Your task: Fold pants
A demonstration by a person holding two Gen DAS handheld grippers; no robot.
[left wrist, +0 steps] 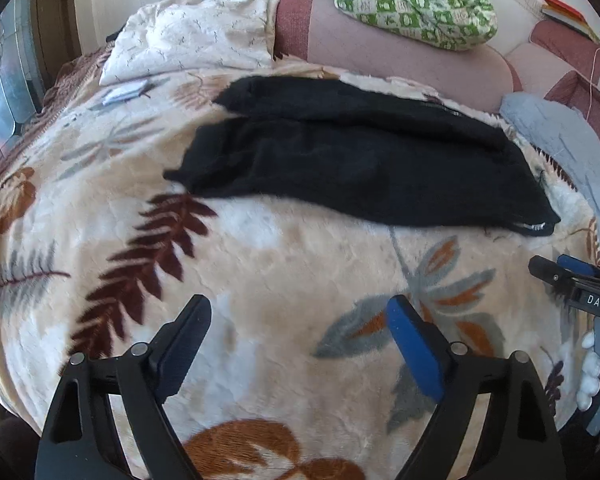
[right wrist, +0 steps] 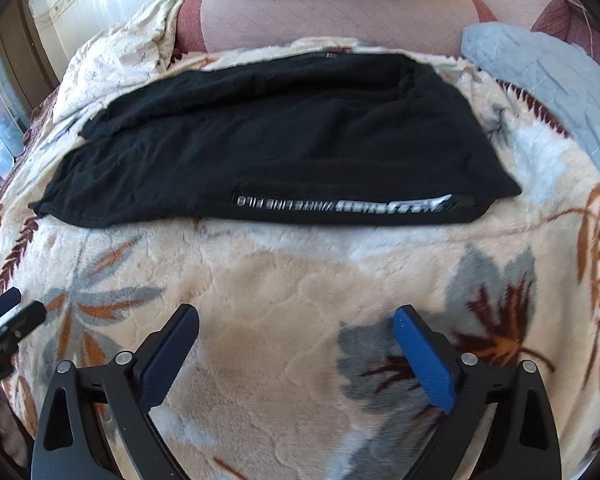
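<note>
Black pants (right wrist: 268, 140) lie on the leaf-print blanket (right wrist: 280, 300) toward its far edge, near the pink headboard (right wrist: 332, 12). They look already folded lengthwise, one leg laid over the other, with the white lettering along the near edge. Judging by that, a crosswise fold or two is left. Left gripper (left wrist: 298, 344) spread wide, nothing between the jaws. Right gripper (right wrist: 296, 344) likewise wide apart and empty. Both hang over bare blanket near the pants, not touching them.
</note>
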